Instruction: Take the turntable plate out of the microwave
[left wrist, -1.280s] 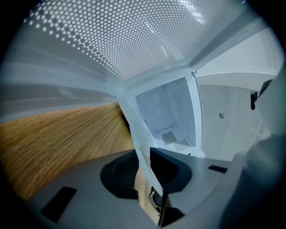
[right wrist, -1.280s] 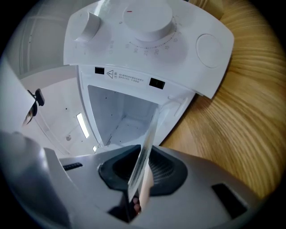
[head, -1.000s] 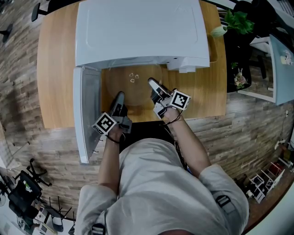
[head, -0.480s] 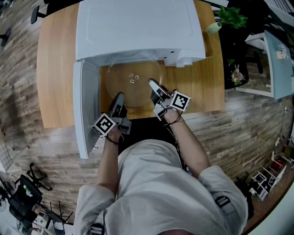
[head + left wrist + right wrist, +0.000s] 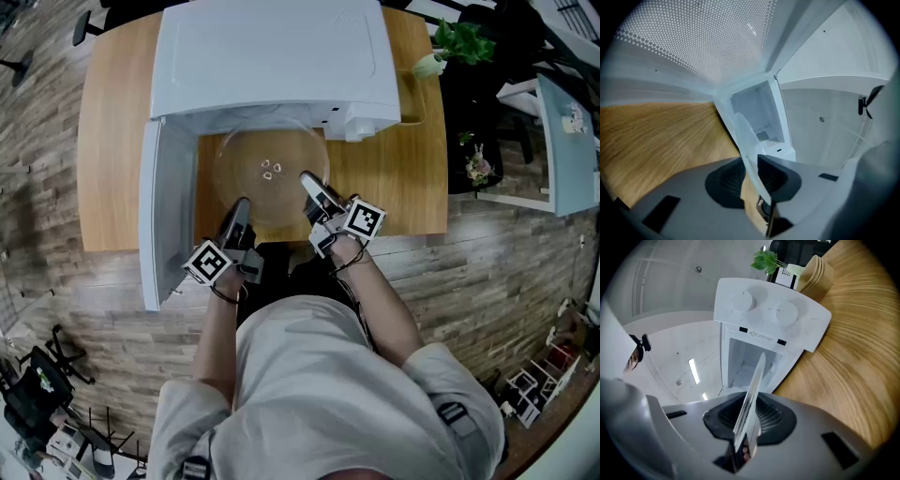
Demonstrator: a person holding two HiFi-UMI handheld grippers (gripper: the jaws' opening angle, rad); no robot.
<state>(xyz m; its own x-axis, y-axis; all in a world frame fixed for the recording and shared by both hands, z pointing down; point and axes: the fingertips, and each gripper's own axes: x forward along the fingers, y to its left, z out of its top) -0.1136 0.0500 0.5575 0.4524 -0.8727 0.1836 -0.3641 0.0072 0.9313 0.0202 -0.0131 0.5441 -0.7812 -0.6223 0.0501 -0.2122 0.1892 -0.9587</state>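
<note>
The clear glass turntable plate (image 5: pixel 272 173) hangs level in front of the open white microwave (image 5: pixel 272 56), almost wholly outside the cavity, over the wooden table (image 5: pixel 112 141). My left gripper (image 5: pixel 239 208) is shut on its near-left rim and my right gripper (image 5: pixel 309 180) on its near-right rim. In the left gripper view the plate (image 5: pixel 747 145) runs edge-on between the left gripper's (image 5: pixel 752 176) jaws, toward the cavity (image 5: pixel 759 112). The right gripper view shows the plate rim (image 5: pixel 752 390) pinched in the right gripper (image 5: pixel 747 420), below the knob panel (image 5: pixel 764 310).
The microwave door (image 5: pixel 167 216) stands swung open at the left, close beside my left gripper. A potted plant (image 5: pixel 464 42) and a tan object (image 5: pixel 815 273) sit right of the microwave. The table's front edge lies just under my hands.
Both grippers have drawn back toward the person with the plate. More of the plate now shows outside the microwave.
</note>
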